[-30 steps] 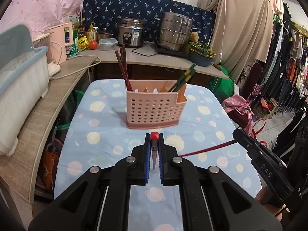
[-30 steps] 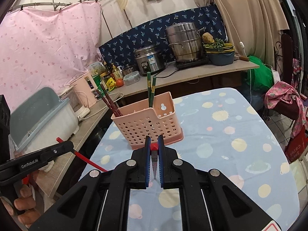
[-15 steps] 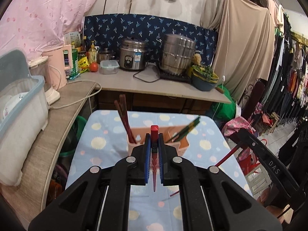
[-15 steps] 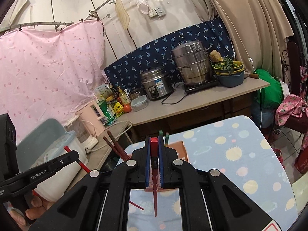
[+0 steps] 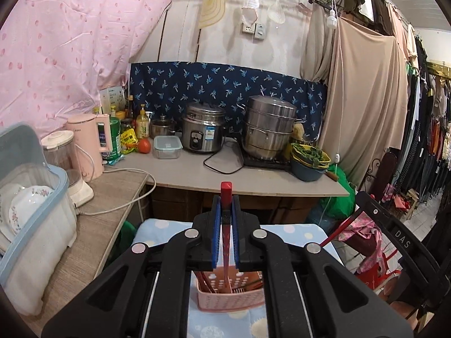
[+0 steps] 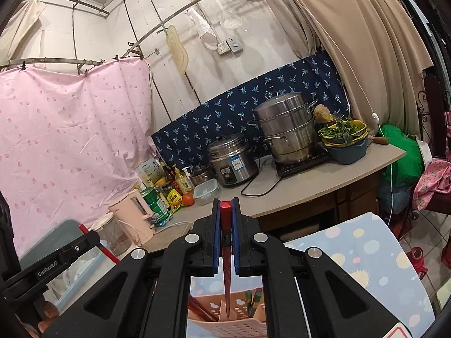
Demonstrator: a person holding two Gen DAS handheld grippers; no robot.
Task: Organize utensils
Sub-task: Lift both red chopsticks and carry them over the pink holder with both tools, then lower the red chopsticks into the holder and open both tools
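A: The left fingers [image 5: 226, 205] are pinched tight on a red chopstick [image 5: 225, 242], tip pointing down above the pink holder [image 5: 214, 301].

B: And the right fingers [image 6: 225, 207]?

A: Clamped on another red chopstick [image 6: 226, 264], upright, its tip over the holder's middle compartment [image 6: 225, 309].

B: Where is the holder?

A: On the blue spotted desk [image 6: 366, 253], with dark red chopsticks [image 6: 197, 307] left and green ones [image 6: 252, 300] right.

We hold a red chopstick [image 5: 226, 197] over the pink utensil caddy [image 5: 229, 295].
Left gripper [image 5: 225, 219] clamps it, tip down.
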